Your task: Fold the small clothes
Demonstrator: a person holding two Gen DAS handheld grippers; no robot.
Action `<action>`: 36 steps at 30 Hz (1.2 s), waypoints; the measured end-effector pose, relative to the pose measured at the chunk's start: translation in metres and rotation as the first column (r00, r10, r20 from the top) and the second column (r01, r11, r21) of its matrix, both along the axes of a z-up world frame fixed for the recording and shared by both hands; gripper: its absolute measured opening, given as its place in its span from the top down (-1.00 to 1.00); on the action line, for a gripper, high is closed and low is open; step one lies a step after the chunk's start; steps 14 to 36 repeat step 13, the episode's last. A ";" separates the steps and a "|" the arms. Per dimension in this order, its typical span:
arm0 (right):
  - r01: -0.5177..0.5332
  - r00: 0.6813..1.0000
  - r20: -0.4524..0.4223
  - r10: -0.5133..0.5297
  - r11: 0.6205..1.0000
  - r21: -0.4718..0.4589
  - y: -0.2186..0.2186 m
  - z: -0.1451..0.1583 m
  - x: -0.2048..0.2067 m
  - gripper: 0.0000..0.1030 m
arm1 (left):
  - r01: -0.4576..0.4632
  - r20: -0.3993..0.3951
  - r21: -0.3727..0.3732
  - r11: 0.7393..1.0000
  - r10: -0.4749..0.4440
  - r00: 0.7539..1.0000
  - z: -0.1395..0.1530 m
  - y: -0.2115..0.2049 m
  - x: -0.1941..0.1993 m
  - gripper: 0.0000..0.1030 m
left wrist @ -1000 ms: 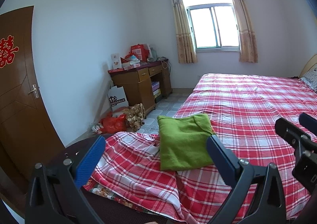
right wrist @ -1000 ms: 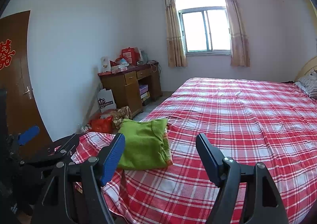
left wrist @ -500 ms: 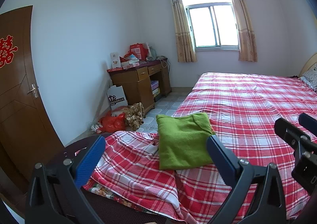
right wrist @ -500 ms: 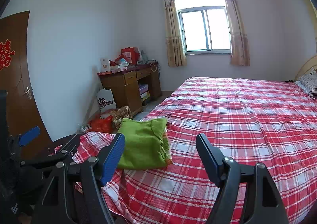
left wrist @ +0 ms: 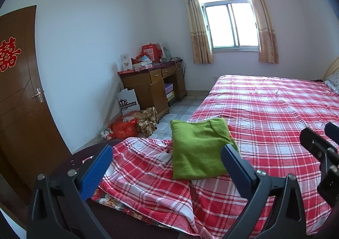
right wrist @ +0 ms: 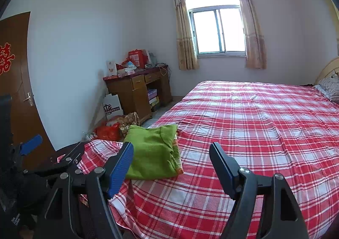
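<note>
A green garment (left wrist: 197, 150) lies folded into a rectangle on the near left corner of the red plaid bed (left wrist: 275, 112). It also shows in the right wrist view (right wrist: 152, 154), resting on another folded piece with an orange edge. My left gripper (left wrist: 167, 167) is open and empty, held above the bed's near edge short of the garment. My right gripper (right wrist: 171, 167) is open and empty, to the right of the left one, above the bed in front of the garment. Each gripper shows at the edge of the other's view.
A wooden desk (left wrist: 152, 86) piled with boxes stands by the left wall under the window (left wrist: 231, 25). Bags and a red sack (left wrist: 125, 129) lie on the floor beside it. A brown door (left wrist: 19, 99) is at far left. Pillows (right wrist: 330, 88) lie at the bed's far right.
Both views have shifted only slightly. The garment lies where it was and both grippers stay open.
</note>
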State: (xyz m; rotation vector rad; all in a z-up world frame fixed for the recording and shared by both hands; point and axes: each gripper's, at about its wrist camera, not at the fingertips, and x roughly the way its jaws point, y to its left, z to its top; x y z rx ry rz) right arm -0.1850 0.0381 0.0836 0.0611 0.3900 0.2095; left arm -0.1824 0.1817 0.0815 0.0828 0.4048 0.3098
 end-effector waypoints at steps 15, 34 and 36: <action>-0.001 1.000 -0.023 0.001 1.000 0.009 -0.004 -0.005 0.005 -0.45 | 0.031 -0.014 0.005 0.999 -0.031 0.999 -0.006 -0.002 0.005 -1.00; -0.001 1.000 -0.023 0.001 1.000 0.009 -0.004 -0.005 0.005 -0.45 | 0.031 -0.014 0.005 0.999 -0.031 0.999 -0.006 -0.002 0.005 -1.00; -0.001 1.000 -0.023 0.001 1.000 0.009 -0.004 -0.005 0.005 -0.45 | 0.031 -0.014 0.005 0.999 -0.031 0.999 -0.006 -0.002 0.005 -1.00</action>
